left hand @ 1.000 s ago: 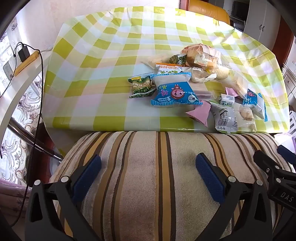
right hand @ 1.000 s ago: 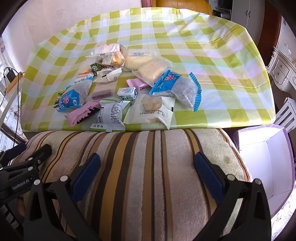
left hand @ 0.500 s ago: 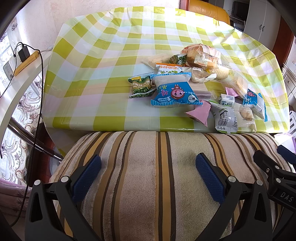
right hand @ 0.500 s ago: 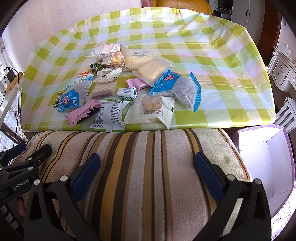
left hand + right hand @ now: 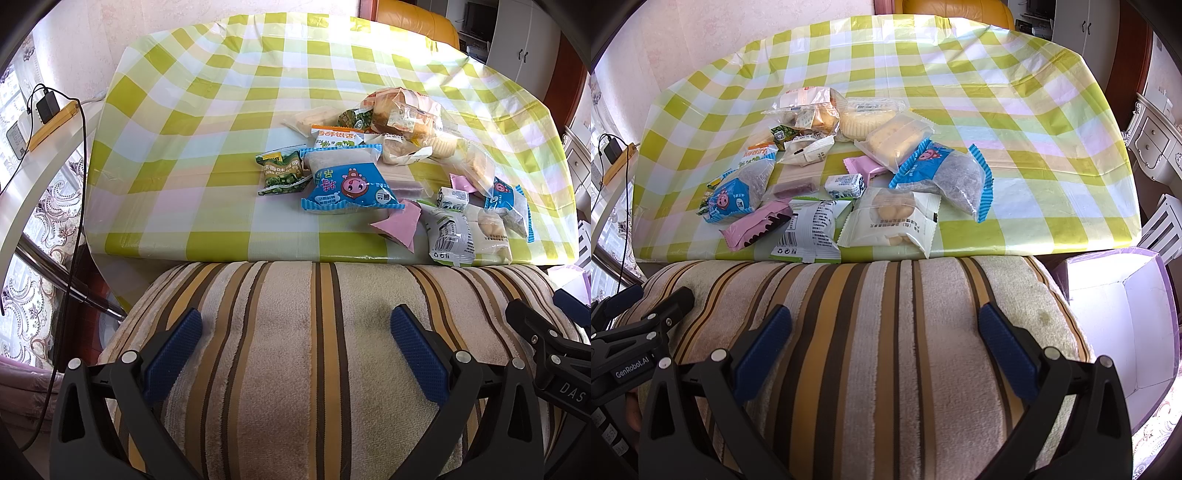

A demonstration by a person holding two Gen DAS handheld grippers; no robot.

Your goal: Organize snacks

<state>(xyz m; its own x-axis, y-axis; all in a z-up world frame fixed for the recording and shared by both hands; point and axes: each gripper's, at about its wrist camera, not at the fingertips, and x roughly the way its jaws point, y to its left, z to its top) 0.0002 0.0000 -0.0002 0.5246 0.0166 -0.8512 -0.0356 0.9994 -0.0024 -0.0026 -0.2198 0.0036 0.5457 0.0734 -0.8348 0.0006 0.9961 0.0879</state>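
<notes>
Both the left gripper (image 5: 295,343) and right gripper (image 5: 884,341) gape wide and empty over a plush striped cushion (image 5: 886,332), crinkly snack packets (image 5: 849,177) heaped at twelve o'clock on glossy checked tablecloth (image 5: 1034,110).

Daylight is flooding both views, coming in from the window (image 5: 22,206) on the left and washing the far end of the tablecloth (image 5: 332,40) almost white. Glare is bouncing off the shiny snack wrappers (image 5: 849,166) and off the cloth's plastic surface along its near edge. The open box (image 5: 1115,306) at the right is blowing out to near-white inside (little detail is surviving there). Shadows are staying soft and short under the packets. Fisheye distortion is bending the table edges into curves, and dark vignetting is filling the corners. The middle is reading sharp; the striped cushion (image 5: 314,350) is showing its pile clearly.
</notes>
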